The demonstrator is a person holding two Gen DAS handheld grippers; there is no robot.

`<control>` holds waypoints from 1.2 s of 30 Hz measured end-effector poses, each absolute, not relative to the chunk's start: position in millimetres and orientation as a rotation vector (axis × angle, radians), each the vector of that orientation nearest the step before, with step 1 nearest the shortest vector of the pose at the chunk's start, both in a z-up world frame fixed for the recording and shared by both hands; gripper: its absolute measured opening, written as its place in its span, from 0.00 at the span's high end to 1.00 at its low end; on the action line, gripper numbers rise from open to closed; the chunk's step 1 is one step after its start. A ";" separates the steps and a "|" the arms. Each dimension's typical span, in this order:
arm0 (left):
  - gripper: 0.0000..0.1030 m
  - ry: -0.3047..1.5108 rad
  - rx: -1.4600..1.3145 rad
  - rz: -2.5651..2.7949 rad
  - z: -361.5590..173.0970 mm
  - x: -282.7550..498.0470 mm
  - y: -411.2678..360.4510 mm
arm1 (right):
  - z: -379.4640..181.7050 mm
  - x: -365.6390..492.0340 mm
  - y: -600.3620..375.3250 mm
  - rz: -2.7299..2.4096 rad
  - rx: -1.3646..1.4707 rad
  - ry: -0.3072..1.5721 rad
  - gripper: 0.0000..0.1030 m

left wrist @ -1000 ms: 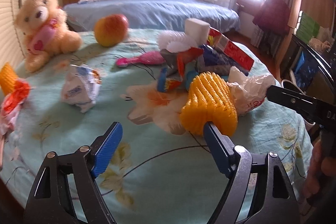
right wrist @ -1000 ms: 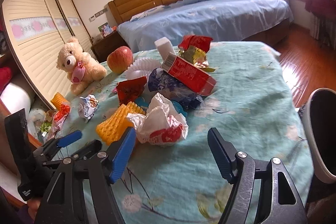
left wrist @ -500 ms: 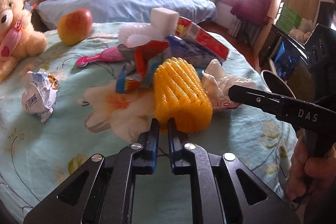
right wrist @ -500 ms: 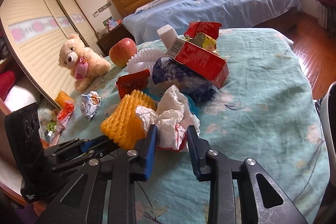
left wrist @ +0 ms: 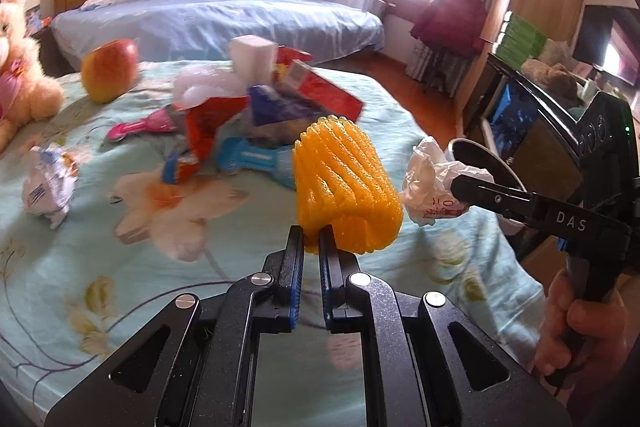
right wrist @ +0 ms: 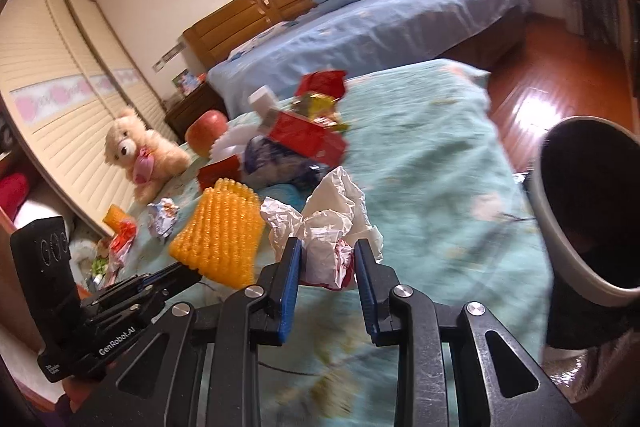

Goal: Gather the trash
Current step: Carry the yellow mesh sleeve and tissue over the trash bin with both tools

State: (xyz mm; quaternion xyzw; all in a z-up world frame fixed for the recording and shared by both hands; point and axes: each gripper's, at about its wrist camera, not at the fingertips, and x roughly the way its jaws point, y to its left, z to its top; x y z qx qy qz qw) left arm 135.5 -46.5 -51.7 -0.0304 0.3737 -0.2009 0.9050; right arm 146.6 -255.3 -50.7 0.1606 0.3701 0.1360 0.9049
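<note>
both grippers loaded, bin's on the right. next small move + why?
Probably swing the right gripper toward the trash bin and release there. It is shut on the crumpled white wrapper, and the bin's open mouth sits just to its right, off the bed's edge. The left gripper, pinching the yellow foam fruit net, could follow after.

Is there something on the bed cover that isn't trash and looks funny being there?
Yes. An apple and a teddy bear sit among the wrappers. They look whole, not like rubbish. The left gripper pinches the yellow foam net; the right gripper holds crumpled paper.
</note>
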 end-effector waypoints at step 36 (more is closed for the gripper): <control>0.93 0.803 0.149 -0.669 -35.4 158.0 -230.1 | -52.7 97.7 -426.9 -0.160 0.393 0.673 0.73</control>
